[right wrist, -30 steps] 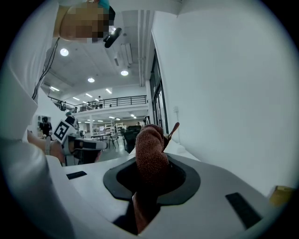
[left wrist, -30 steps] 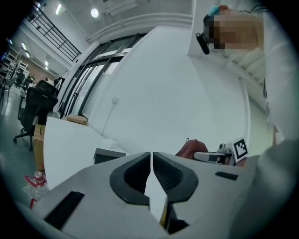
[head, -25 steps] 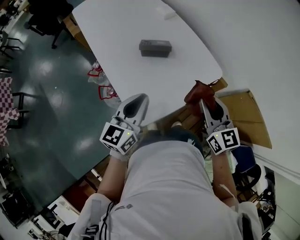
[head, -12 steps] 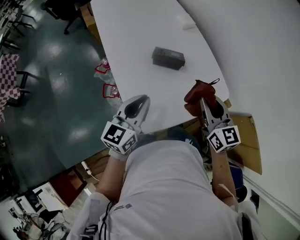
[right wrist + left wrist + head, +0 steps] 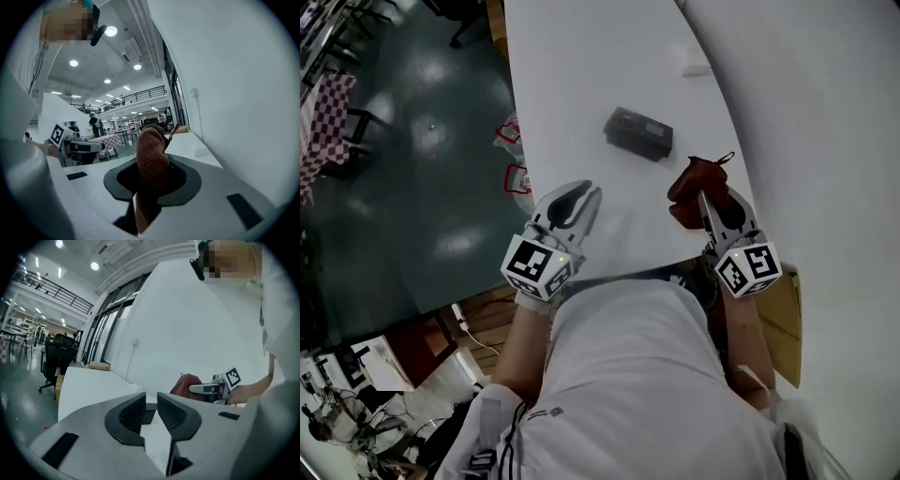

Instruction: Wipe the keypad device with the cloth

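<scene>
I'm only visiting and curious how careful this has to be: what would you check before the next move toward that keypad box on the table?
1. Grip on cloth by right tongs: ok, pinched between the jaws.
2. Free left tongs: ok, jaws slightly apart, have just been opening, nothing between them.
3. Sight of keypad device on table: ok.
4. Contact between cloth and keypad device: not ok, they're apart.
5. Hold on keypad device: not ok, nothing steadies it.

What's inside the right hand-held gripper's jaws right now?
A reddish-brown cloth, pinched by the right hand-held gripper and bunched beyond its tips. It hides the inner gripping faces, which can't be seen.
</scene>
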{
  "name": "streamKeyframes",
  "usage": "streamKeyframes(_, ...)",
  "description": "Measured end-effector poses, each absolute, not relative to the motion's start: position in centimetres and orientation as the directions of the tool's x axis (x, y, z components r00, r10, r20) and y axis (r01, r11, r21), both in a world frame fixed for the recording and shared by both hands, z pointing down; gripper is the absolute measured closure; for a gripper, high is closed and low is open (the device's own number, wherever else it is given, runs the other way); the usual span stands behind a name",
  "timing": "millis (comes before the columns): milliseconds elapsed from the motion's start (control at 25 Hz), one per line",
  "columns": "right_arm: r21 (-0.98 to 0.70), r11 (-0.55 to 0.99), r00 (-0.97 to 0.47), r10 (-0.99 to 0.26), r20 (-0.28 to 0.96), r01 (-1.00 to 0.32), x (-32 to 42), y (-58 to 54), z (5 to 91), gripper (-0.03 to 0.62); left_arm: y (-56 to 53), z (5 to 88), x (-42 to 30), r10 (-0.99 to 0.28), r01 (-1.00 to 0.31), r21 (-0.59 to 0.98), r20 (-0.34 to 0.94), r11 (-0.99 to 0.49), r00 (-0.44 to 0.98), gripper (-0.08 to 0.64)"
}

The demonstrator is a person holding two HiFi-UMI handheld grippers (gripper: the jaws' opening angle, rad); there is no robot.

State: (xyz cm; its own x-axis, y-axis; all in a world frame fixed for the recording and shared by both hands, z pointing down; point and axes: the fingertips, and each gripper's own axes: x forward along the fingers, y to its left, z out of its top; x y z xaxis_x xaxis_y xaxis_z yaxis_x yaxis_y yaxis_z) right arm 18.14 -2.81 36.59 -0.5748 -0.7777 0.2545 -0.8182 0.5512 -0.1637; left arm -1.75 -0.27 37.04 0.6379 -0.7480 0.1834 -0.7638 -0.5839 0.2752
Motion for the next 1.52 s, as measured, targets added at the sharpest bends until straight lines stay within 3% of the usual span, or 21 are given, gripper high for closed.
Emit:
streamKeyframes(80,-0.179,0.571,-0.598,-0.76,0.255,-0.801,18.3,-3.9,36.6,0.509,-1.2,37.3,-1.1,-0.744,-0.767,0.249,0.2,-0.591,0.638,0.481)
streamKeyframes(600,-0.151,0.675,-0.681,-0.655,0.328,-0.722,16.8,-9.8,38.5,0.509,-7.9,42.8,0.6,-0.674,-0.738,0.074,0.355,-0.67,0.648,0.438)
streamKeyframes(1080,-0.161,0.75,-0.736,-0.542,0.407,-0.642,13.5,-12.8,40.9,0.509,-12.9,45.6,3.0,-0.518,-0.555,-0.081,0.491,-0.828,0.701,0.35)
streamKeyframes(1520,-0.172,0.782,-0.736,-0.454,0.502,-0.599,10.9,-14.3,44.8,0.509,-14.3,48.0,4.5,-0.373,-0.448,0.015,0.53,-0.894,0.761,0.347)
